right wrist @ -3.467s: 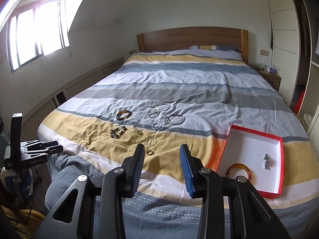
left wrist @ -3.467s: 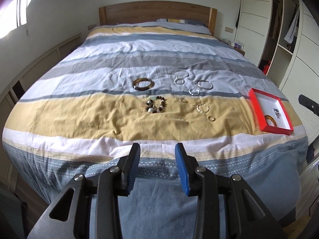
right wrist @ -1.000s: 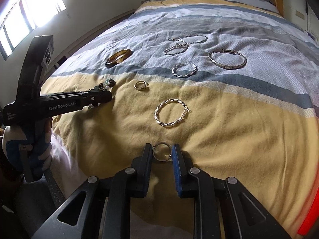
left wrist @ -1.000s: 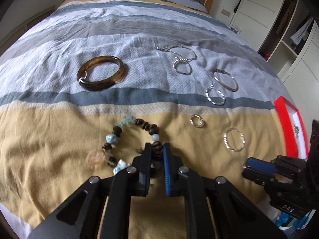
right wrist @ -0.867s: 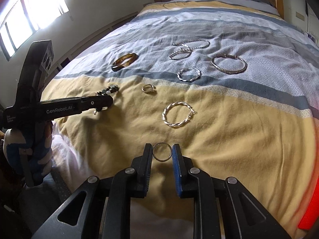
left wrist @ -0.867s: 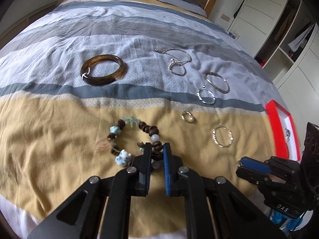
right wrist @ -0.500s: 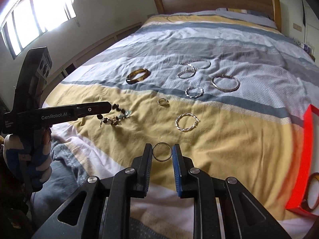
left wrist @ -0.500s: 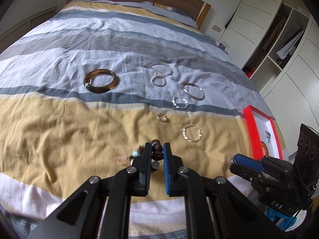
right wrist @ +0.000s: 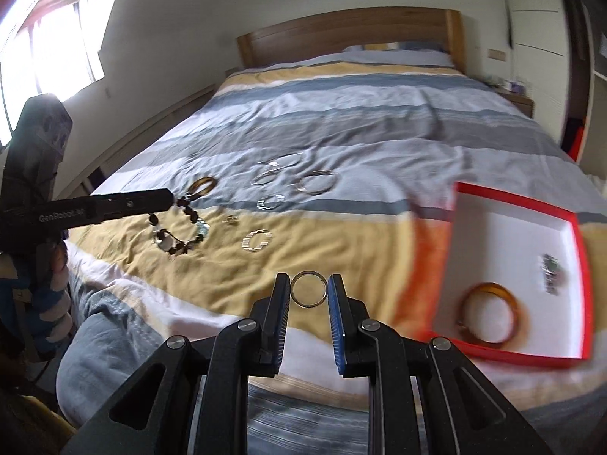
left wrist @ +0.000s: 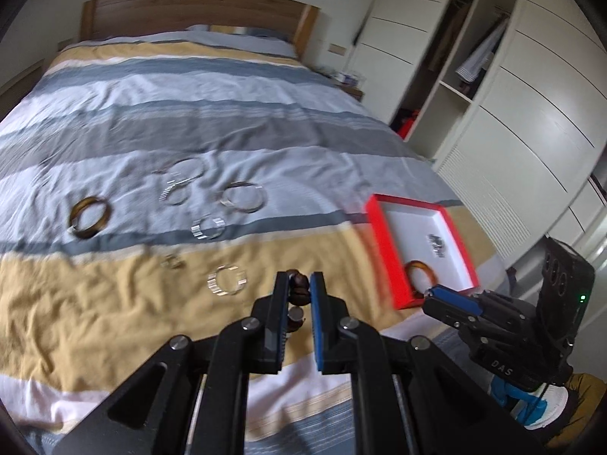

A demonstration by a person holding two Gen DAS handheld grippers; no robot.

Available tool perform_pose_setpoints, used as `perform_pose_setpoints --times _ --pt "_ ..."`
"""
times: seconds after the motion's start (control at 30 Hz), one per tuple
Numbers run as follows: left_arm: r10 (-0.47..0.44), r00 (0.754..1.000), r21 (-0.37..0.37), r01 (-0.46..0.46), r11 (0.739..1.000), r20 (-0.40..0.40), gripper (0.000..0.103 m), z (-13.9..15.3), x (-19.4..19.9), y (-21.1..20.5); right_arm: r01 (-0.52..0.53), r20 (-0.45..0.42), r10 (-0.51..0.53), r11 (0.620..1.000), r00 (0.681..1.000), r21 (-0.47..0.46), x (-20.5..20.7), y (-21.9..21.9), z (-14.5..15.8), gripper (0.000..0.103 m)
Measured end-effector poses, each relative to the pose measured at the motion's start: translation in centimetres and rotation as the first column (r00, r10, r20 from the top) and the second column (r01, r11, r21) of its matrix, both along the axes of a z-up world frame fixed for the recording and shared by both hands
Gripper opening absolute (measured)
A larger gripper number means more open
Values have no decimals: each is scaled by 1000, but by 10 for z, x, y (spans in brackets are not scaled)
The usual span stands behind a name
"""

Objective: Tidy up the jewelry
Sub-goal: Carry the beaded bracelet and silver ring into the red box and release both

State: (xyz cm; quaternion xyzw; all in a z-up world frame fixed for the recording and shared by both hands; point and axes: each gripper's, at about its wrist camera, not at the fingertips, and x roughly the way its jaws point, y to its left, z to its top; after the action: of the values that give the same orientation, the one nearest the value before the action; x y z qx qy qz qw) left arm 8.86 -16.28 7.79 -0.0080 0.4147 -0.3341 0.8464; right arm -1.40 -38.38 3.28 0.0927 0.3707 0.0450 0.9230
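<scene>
Bedroom; striped duvet on the bed (right wrist: 379,121), wooden headboard behind, wardrobe to the right.

A second ago both your tools were low over the yellow stripe. Now both are lifted off the duvet and swung toward the red box (right wrist: 576,250) at the bed's right edge.

Left tool (left wrist: 299,294): closed on the bead bracelet (right wrist: 178,231), which hangs free in the air below the tips, clear of the fabric.

Right tool (right wrist: 308,290): closed on the thin ring (right wrist: 308,289), held flat between the pads, no longer on the duvet.

Box already holds an amber bangle (right wrist: 489,313) and a small watch-like piece (right wrist: 550,267).

Both pickups appear to have succeeded; judged next step is carrying to the box. Left on the bed: brown bangle (left wrist: 89,218), several silver bracelets, one small ring (left wrist: 171,261). Views are motion-blurred.
</scene>
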Motion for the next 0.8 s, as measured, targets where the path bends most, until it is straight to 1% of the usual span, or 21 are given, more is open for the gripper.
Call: perform_pose_setpoints --times 0.1,0.2,0.3,0.37,0.47,0.57,0.7,0.8 --pt "-71 997 -2 71 997 -1 10 6 -2 -43 67 -12 -68 998 998 -20 -12 -39 -2 20" --pt "-145 989 2 145 989 -3 10 7 -4 -90 135 -36 -137 990 990 -47 -24 -81 -8 20" --pt "-201 979 13 201 979 -14 10 1 -3 -138 190 -68 -194 980 979 -60 -31 -120 -20 20" --pt "-236 971 21 236 971 -27 10 -8 -1 -170 210 -87 -215 976 973 -64 -32 -139 -30 20" --pt "-282 958 37 284 958 -51 10 -24 3 -211 217 -113 -223 974 968 -66 -28 -157 -44 20" --pt "-311 947 53 316 947 -83 10 -42 8 -242 201 -141 -208 978 968 -61 -21 -168 -59 20" --pt "-314 942 93 325 941 -120 10 -69 16 -267 171 -174 -180 983 968 -62 -9 -177 -76 20" --pt "-294 945 127 313 941 -144 10 -89 25 -278 155 -193 -166 985 967 -69 0 -178 -84 20"
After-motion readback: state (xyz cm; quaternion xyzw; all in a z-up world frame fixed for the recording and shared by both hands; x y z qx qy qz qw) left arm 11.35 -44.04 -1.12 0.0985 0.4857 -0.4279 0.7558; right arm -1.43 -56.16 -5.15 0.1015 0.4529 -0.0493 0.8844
